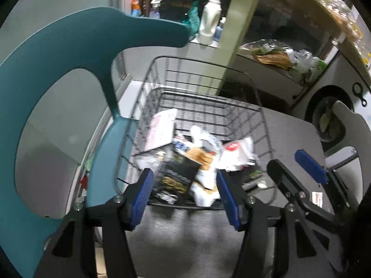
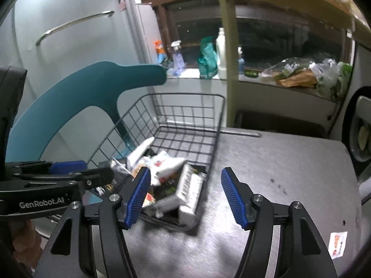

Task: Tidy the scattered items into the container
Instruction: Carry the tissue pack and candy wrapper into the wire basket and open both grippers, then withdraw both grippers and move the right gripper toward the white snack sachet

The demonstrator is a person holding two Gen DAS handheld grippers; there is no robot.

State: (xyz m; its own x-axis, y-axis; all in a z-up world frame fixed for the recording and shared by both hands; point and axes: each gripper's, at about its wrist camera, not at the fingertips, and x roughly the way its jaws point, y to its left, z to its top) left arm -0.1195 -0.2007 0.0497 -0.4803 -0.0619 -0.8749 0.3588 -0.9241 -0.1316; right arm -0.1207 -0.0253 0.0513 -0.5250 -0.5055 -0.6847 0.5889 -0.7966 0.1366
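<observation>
Wire basket of packets on grey table, teal chair alongside; left gripper and right gripper both spread, empty.

1. The left hand-held gripper hangs with its blue pads parted and nothing pressed between them, over the near end of the wire basket.
2. The basket sits at the table's left edge, holding a black packet and white wrappers (blurred).
3. The right hand-held gripper hovers just right of the basket, its pads apart too.
4. A small sachet lies near the table's right edge.
</observation>
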